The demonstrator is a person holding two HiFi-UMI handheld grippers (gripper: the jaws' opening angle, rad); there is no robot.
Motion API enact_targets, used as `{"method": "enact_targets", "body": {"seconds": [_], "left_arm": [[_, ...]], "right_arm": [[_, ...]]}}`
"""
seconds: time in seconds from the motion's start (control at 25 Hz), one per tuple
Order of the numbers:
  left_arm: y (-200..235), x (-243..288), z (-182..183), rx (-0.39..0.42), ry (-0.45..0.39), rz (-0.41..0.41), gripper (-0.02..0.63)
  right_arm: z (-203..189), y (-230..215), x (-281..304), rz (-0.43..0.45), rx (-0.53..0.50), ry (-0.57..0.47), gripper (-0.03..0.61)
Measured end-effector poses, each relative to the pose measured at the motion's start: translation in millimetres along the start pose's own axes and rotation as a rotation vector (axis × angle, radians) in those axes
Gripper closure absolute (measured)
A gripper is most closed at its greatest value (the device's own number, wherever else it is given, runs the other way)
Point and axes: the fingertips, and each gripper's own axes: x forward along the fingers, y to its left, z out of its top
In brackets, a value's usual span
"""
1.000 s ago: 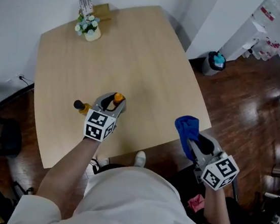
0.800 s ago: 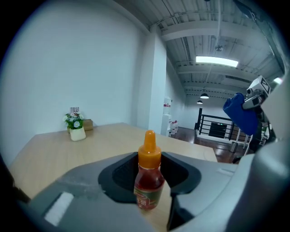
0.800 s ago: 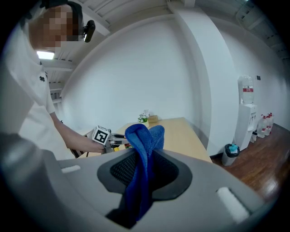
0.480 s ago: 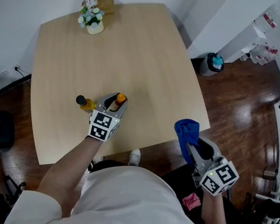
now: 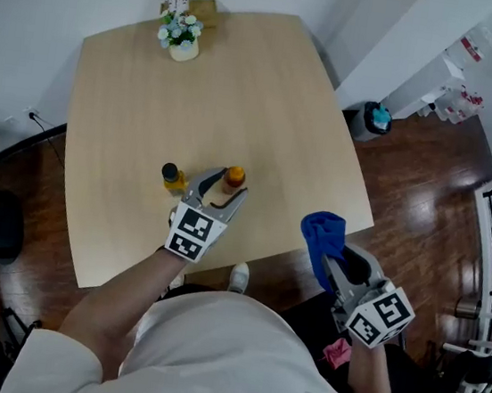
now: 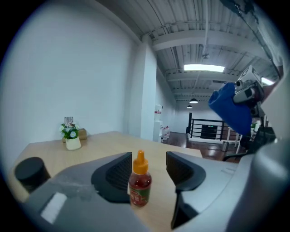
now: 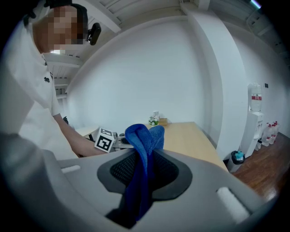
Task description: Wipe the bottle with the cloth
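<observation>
A small red sauce bottle with an orange cap (image 5: pixel 233 179) (image 6: pixel 139 180) stands upright on the wooden table (image 5: pixel 243 83). My left gripper (image 5: pixel 225 190) (image 6: pixel 147 165) is open, one jaw on each side of the bottle, neither pressing it. My right gripper (image 5: pixel 335 259) (image 7: pixel 144 170) hangs off the table's front right edge, shut on a blue cloth (image 5: pixel 323 235) (image 7: pixel 142 145) that sticks up from its jaws. The cloth (image 6: pixel 231 106) also shows at the upper right of the left gripper view.
A black-capped bottle (image 5: pixel 173 177) (image 6: pixel 31 171) stands just left of the left gripper. A small white pot of flowers (image 5: pixel 183 34) and a card holder sit at the table's far edge. A bin (image 5: pixel 375 118) and white shelving stand on the dark wood floor to the right.
The left gripper's jaws stand wider apart and a little further back around the orange-capped bottle. The right gripper with the cloth has hardly moved. The head view has shifted slightly.
</observation>
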Motion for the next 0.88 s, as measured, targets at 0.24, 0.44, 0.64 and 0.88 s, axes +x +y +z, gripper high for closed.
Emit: {"method": "enact_targets", "body": {"seconds": [0.24, 0.44, 0.64, 0.88], "left_arm": [[-37.9, -120.2, 23.0, -0.051, -0.071, -0.182, 0.416], [-43.1, -207.6, 6.1, -0.063, -0.029, -0.284, 0.420], [-47.3, -272.6, -36.0, -0.054, 0.058, -0.308, 0.431], [-66.8, -354.0, -38.2, -0.022, 0.042, -0.227, 0.454]], "right_arm": [[0.9, 57.5, 3.9, -0.002, -0.008, -0.013, 0.485], [-14.8, 108.2, -5.7, -0.034, 0.029, -0.012, 0.485], [-44.5, 167.7, -19.0, -0.026, 0.051, -0.010, 0.485], [-55.0, 216.2, -56.7, 0.042, -0.039, -0.042, 0.483]]}}
